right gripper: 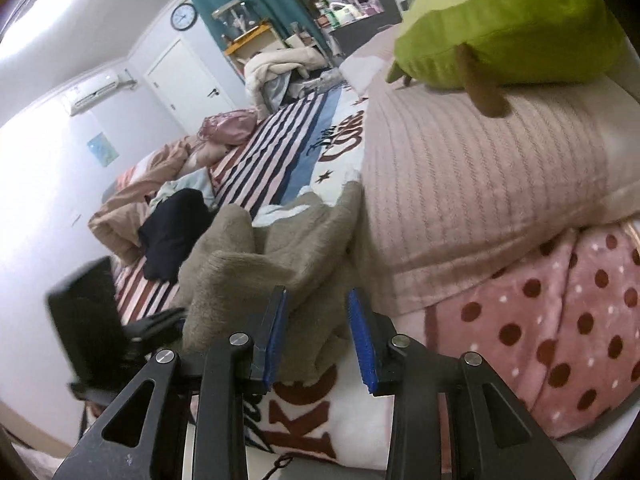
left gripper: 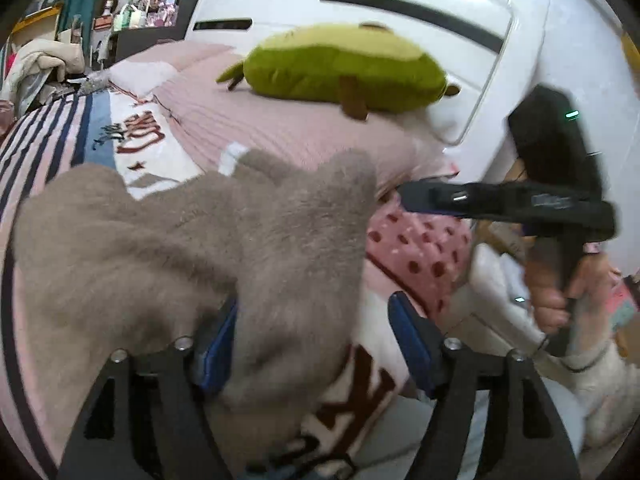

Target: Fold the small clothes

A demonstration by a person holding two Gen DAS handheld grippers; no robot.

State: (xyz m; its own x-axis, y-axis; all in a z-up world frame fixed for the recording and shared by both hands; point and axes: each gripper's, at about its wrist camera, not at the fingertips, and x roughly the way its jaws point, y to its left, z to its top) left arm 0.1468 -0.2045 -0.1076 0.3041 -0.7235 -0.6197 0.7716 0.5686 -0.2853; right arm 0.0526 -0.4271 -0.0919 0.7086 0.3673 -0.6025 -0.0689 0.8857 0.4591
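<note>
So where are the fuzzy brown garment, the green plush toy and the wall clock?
fuzzy brown garment (left gripper: 168, 240): left wrist view, middle of its furry surface.
green plush toy (left gripper: 340, 68): left wrist view, centre of its body.
wall clock (right gripper: 183, 16): right wrist view, its face.

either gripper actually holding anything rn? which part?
Neither. Both the left gripper and right gripper are open, jaws apart, with the fuzzy taupe garment lying loose between their fingers, not pinched.

Bedroom — bed (right gripper: 280, 152), pillow (right gripper: 480, 184)
</note>
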